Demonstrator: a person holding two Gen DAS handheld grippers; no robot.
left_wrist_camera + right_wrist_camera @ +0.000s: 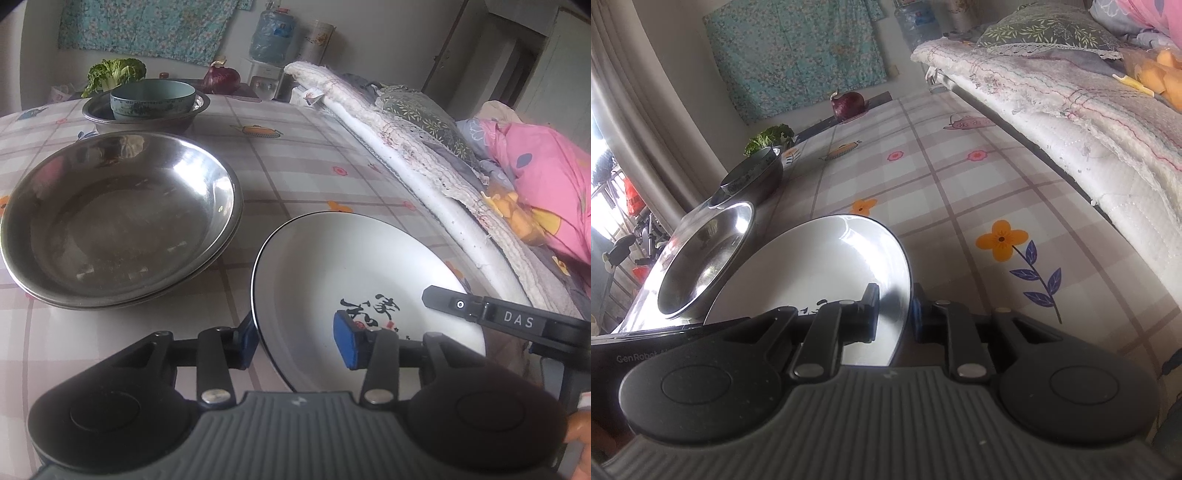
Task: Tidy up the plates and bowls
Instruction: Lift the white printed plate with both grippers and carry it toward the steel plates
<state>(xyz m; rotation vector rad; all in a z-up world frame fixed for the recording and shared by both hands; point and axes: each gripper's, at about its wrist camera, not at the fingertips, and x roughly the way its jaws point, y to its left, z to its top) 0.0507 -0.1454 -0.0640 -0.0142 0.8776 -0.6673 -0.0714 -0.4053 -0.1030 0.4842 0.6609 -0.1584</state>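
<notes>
A white plate [354, 273] with black calligraphy and a dark rim is tilted above the checked tablecloth. My left gripper [295, 341] is open and straddles the plate's near left rim, one blue pad outside and one over its inner face. My right gripper [895, 314] is shut on the plate's [827, 258] right rim; its finger [454, 304] shows in the left wrist view. Stacked steel plates [122, 218] lie to the left. A teal bowl [153, 98] sits inside a steel bowl [144, 120] farther back.
A red onion [221, 79] and leafy greens [114, 74] lie at the table's far edge. A bed with a quilted mat [413, 166] and a pink quilt [543, 177] runs along the table's right side. A water dispenser [273, 37] stands behind.
</notes>
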